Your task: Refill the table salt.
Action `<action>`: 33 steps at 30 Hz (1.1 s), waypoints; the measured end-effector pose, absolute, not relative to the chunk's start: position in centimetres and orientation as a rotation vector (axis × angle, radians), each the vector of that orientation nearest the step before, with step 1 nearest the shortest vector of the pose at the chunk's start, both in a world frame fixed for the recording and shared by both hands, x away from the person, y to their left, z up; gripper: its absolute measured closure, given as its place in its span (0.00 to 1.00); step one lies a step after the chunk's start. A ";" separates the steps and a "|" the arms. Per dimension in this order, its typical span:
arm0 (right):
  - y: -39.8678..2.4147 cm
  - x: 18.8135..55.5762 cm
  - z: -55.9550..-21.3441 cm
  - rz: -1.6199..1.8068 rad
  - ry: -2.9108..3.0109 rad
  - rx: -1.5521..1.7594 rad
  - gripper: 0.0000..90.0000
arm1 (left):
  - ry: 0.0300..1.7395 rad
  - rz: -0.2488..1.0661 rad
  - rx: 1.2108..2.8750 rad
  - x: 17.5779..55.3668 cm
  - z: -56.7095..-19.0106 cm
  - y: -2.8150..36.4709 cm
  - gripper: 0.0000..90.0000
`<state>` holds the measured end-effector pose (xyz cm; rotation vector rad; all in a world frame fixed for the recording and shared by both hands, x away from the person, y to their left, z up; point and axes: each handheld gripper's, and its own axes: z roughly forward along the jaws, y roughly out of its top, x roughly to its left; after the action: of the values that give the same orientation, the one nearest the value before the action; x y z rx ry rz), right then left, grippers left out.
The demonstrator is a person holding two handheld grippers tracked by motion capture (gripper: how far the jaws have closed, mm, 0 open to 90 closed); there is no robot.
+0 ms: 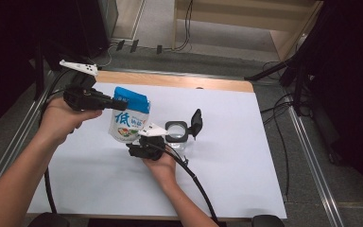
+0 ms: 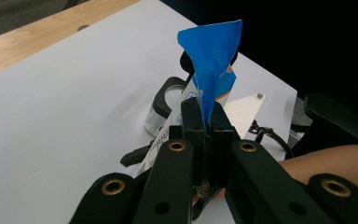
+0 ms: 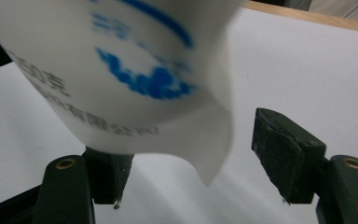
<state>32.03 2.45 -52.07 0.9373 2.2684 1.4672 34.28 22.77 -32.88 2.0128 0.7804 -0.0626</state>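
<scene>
The left gripper (image 1: 108, 102) was clamped on the blue top edge of a white and blue pouch (image 1: 128, 120), its jaws pressed together on that flattened strip, as the left gripper view showed with the blue film (image 2: 212, 65) rising straight out from between the black jaws. The pouch hung in the air above the white table (image 1: 246, 156), tilted, over the left-centre part of the sheet and nearer the far wooden edge than the near one. The right gripper (image 1: 139, 146) sat just below and in front of the pouch's bottom corner, with its jaws apart; in the right gripper view the pouch's white lower edge (image 3: 168, 135) lay over the left pad while the right pad (image 3: 286, 151) stood clear of it with bare table showing between. A small clear container (image 1: 176, 132) with a black rim stood on the table just to the right of the pouch, near the middle of the sheet, its black lid (image 1: 196, 122) flipped up on the right side.
</scene>
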 end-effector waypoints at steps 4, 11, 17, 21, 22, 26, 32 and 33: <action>2.5 32.0 -51.9 1.506 2.247 0.935 0.38 | 0.798 -0.095 2.005 34.5 -33.0 22.3 1.00; 2.2 31.7 -51.6 1.490 2.210 0.914 0.42 | 0.797 -0.079 2.011 34.3 -32.8 21.6 1.00; 2.7 30.4 -51.7 1.451 2.227 0.772 0.47 | 0.801 -0.057 2.036 34.7 -33.3 20.7 1.00; 2.7 30.1 -51.5 1.454 2.239 0.762 0.46 | 0.791 -0.038 2.030 35.0 -33.6 20.2 0.99; 2.7 30.1 -51.5 1.455 2.245 0.760 0.46 | 0.793 -0.046 2.025 35.1 -33.8 20.1 0.99; 2.6 30.3 -52.0 1.408 2.258 0.755 0.49 | 0.799 -0.068 2.024 35.7 -34.8 19.7 0.98; 2.3 30.1 -52.7 1.439 2.338 0.755 0.60 | 0.790 -0.070 2.042 36.0 -35.6 18.5 0.97; 2.3 30.1 -52.7 1.439 2.338 0.755 0.60 | 0.790 -0.070 2.042 36.0 -35.6 18.5 0.97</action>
<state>30.12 2.25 -52.68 0.7551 2.3383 1.4392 36.03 18.53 -35.63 2.0420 0.7902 -0.0701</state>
